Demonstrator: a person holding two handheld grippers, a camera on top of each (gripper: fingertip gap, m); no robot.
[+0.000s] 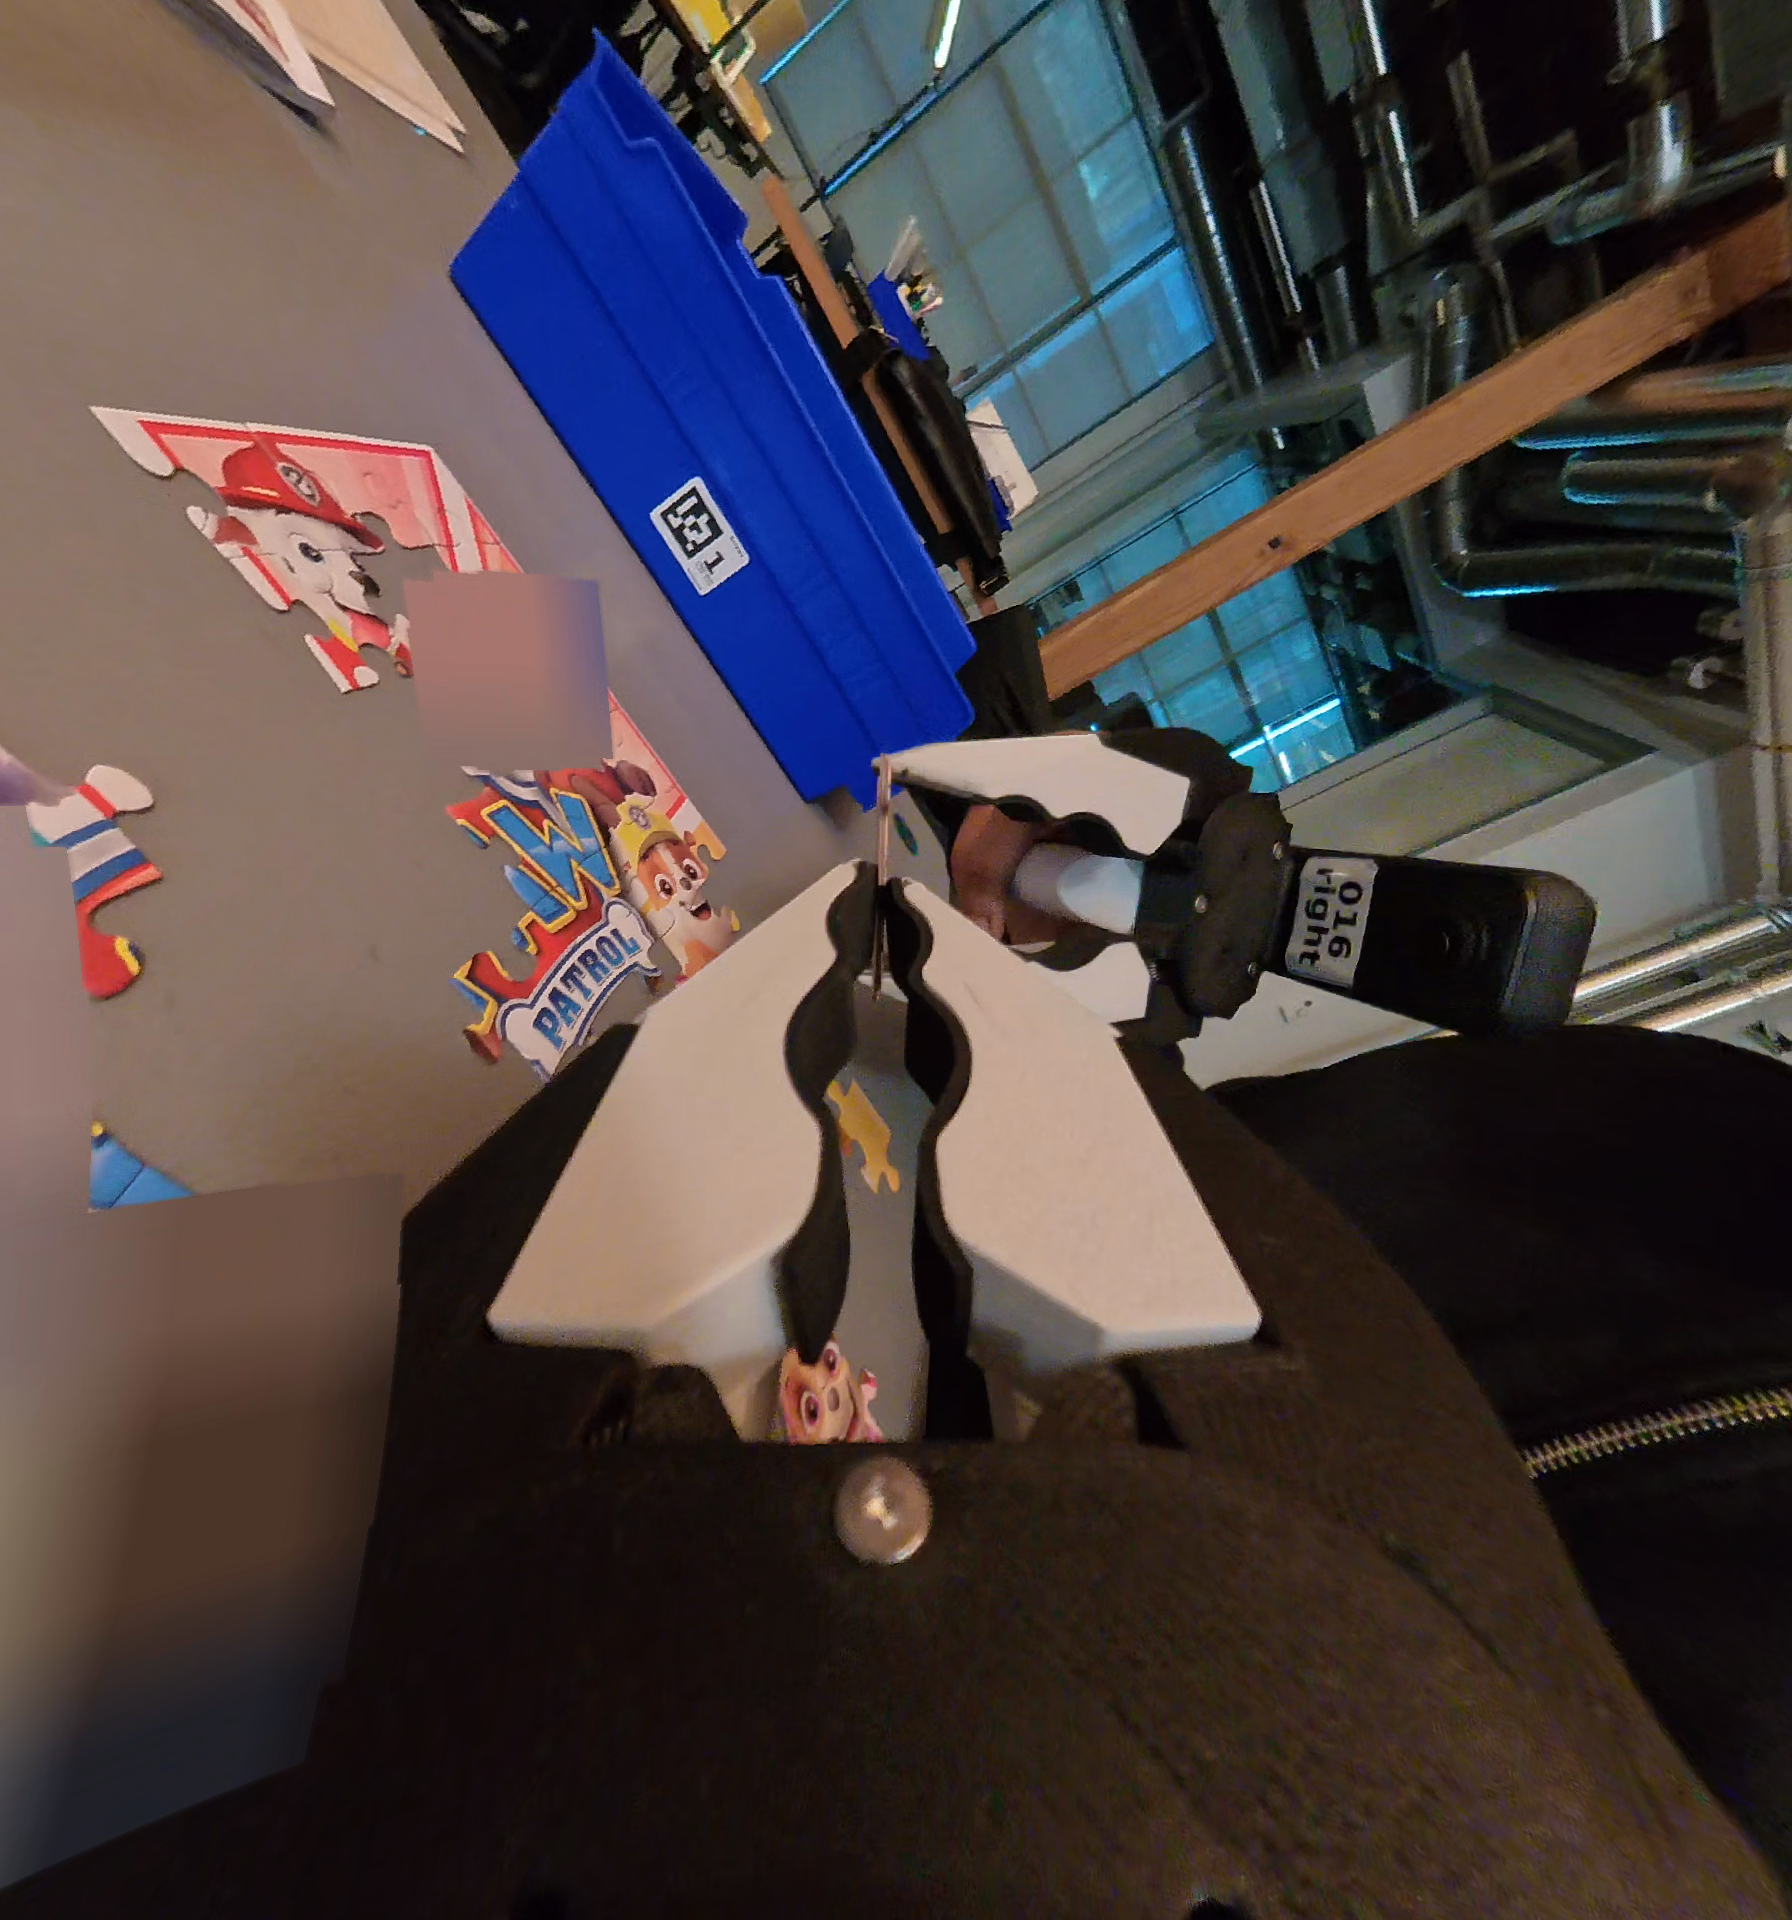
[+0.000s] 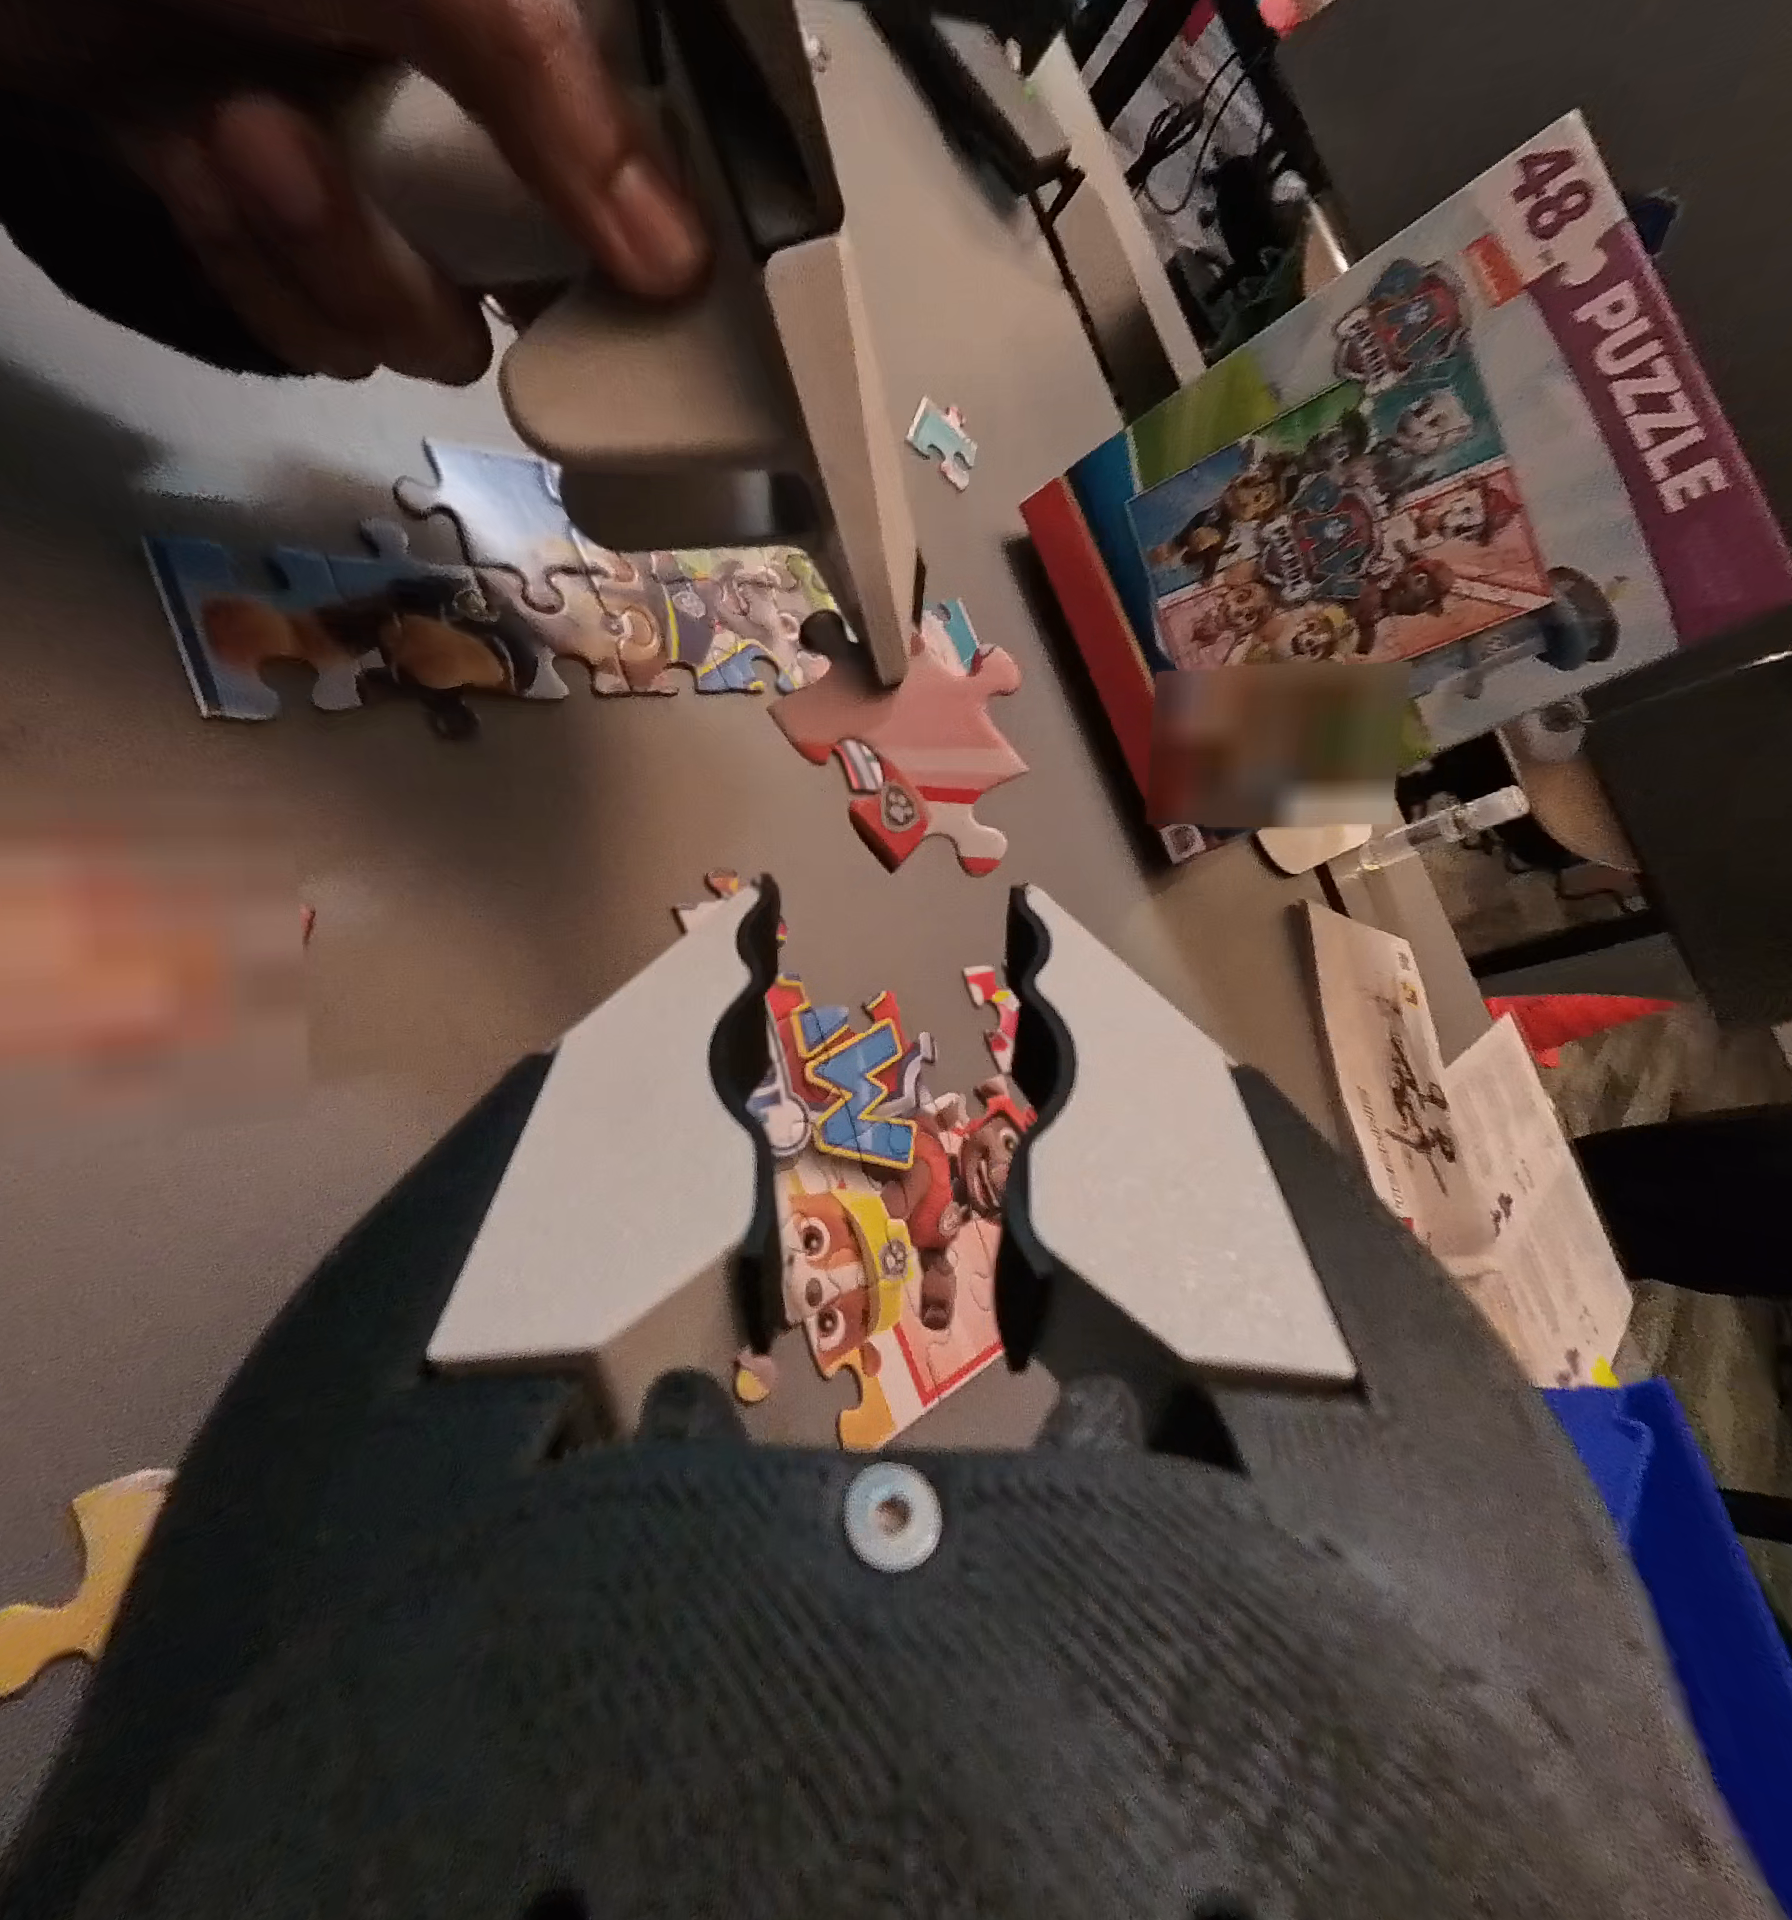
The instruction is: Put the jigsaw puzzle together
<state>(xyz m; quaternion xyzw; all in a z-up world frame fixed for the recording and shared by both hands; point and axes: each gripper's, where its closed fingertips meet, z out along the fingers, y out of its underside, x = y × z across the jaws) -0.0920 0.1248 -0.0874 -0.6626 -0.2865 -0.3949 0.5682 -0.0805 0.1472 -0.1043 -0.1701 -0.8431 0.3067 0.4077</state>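
Puzzle piece clamped edge-on in left jaws; right jaws released over the assembled section.

Grey table (image 2: 248, 790) carries a blue bin (image 1: 705, 436) at its far edge, a puzzle box (image 2: 1443, 447) to the right, an assembled strip (image 2: 476, 623) to the left and an assembled cluster (image 2: 871, 1174) centrally. Left gripper (image 1: 879, 894) is clenched on a pink-and-red puzzle piece (image 2: 902, 748), pads pressing both faces, the piece hanging clear of the table. Right gripper (image 2: 892, 914) stands released, nothing between the pads, the piece just beyond its tips and the cluster beneath. Judgement: keep the left grip firm and the piece steady; right jaws should stay wide and clear of the cluster's edges.
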